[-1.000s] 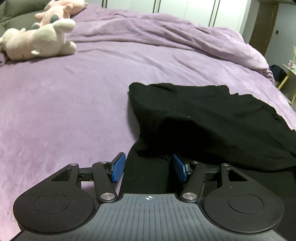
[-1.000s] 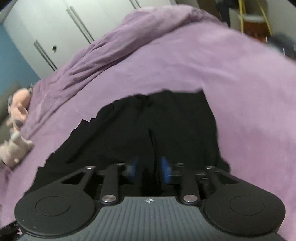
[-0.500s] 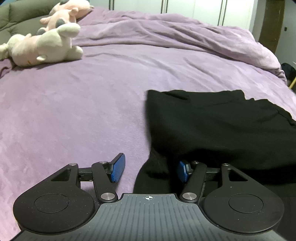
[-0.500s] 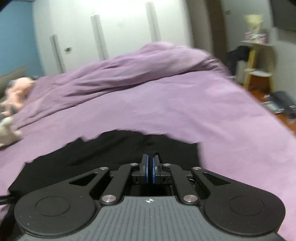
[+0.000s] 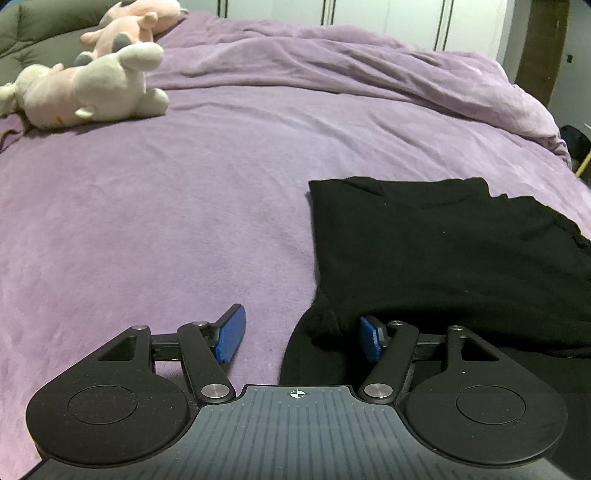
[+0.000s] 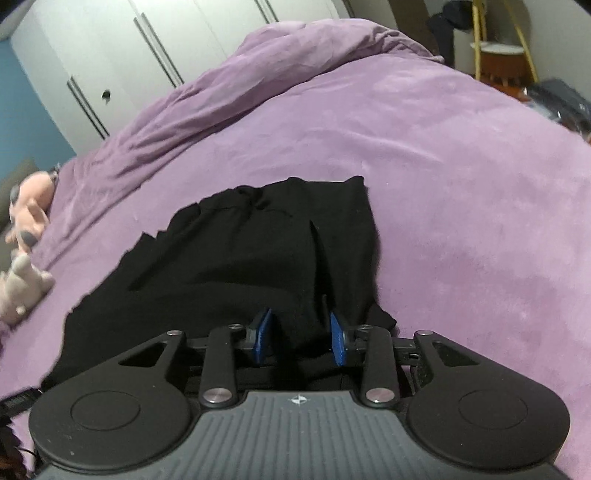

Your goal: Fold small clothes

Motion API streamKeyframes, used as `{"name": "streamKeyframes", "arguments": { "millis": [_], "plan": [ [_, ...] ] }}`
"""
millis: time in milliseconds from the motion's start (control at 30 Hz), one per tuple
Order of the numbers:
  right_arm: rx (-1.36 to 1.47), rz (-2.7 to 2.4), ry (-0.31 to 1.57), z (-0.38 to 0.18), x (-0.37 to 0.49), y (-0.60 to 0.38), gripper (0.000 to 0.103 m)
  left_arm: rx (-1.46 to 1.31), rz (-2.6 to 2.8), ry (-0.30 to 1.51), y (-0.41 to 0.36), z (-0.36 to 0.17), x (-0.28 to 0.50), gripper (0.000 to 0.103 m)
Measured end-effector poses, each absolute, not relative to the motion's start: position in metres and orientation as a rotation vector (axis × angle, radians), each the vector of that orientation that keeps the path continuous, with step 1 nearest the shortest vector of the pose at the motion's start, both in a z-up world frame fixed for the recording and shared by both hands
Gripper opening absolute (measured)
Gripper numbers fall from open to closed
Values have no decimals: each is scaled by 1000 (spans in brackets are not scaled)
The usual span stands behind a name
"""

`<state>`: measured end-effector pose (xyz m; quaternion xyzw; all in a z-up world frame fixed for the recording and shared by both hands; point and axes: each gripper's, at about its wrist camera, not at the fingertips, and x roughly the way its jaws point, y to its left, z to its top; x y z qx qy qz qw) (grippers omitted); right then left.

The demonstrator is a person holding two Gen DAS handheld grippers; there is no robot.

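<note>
Compared with a second ago the left gripper (image 5: 301, 334) has slid leftward off the black garment (image 5: 443, 258): both blue pads straddled the cloth edge then, now the left pad (image 5: 231, 334) sits over bare purple bedspread (image 5: 166, 229) and only the right pad is tucked against the garment's near-left corner, partly under a fold. Its jaws are spread wide and opening, not pinching; the cloth corner lies between them. The right gripper (image 6: 301, 338) was pressed fully together half a second ago with the view tipped up toward the room; now it points down at the garment and its jaws are opening, with a bunched ridge of black fabric between the pads, which stand clear of it. Counts: one black garment, lying mostly flat on the bed toward the near-right side in the left wrist view, with the far hem ragged and a crease running down the middle in the right wrist view; two grippers; two plush toys, one white (image 5: 88, 88) and one pink (image 5: 129, 26), at the far left near a grey pillow (image 5: 33, 40). A rumpled purple duvet (image 5: 369, 66) is heaped along the far side of the bed, white wardrobe doors (image 6: 110, 55) behind it. A yellow-legged stand (image 6: 498, 48) and dark items on the floor are at the right, blurred. Nothing blocks the garment except the grippers' own bodies over its near edge.
</note>
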<state>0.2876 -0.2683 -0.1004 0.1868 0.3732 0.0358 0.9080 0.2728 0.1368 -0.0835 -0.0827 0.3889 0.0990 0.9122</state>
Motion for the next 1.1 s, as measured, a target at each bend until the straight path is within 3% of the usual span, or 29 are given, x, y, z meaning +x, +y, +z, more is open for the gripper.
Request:
{"name": "streamKeyframes", "arguments": {
  "millis": [33, 67, 100, 267, 433, 533, 600, 833, 933, 1100],
  "plan": [
    [375, 73, 770, -100, 290, -266, 25, -173, 204, 797, 136, -82, 271, 68],
    [381, 81, 771, -99, 289, -268, 9, -175, 200, 791, 134, -80, 268, 68],
    [415, 97, 772, -99, 289, -270, 5, -174, 193, 783, 133, -78, 266, 68],
    [671, 91, 721, -102, 277, -303, 5, -154, 179, 740, 126, -64, 264, 68],
    [469, 34, 778, -100, 276, -293, 4, -161, 156, 710, 122, -52, 271, 68],
    [379, -43, 715, -81, 275, -278, 18, -144, 141, 718, 114, -51, 281, 68],
    [304, -89, 652, -70, 280, -267, 33, -128, 122, 724, 106, -52, 291, 68],
    [178, 48, 736, -80, 330, -224, 31, -85, 88, 803, 81, -74, 311, 67],
    [30, 15, 766, -96, 343, -213, 19, -59, 88, 802, 77, -81, 308, 67],
    [-85, -55, 709, -108, 357, -213, 16, -36, 73, 796, 78, -84, 306, 71]
  ]
}}
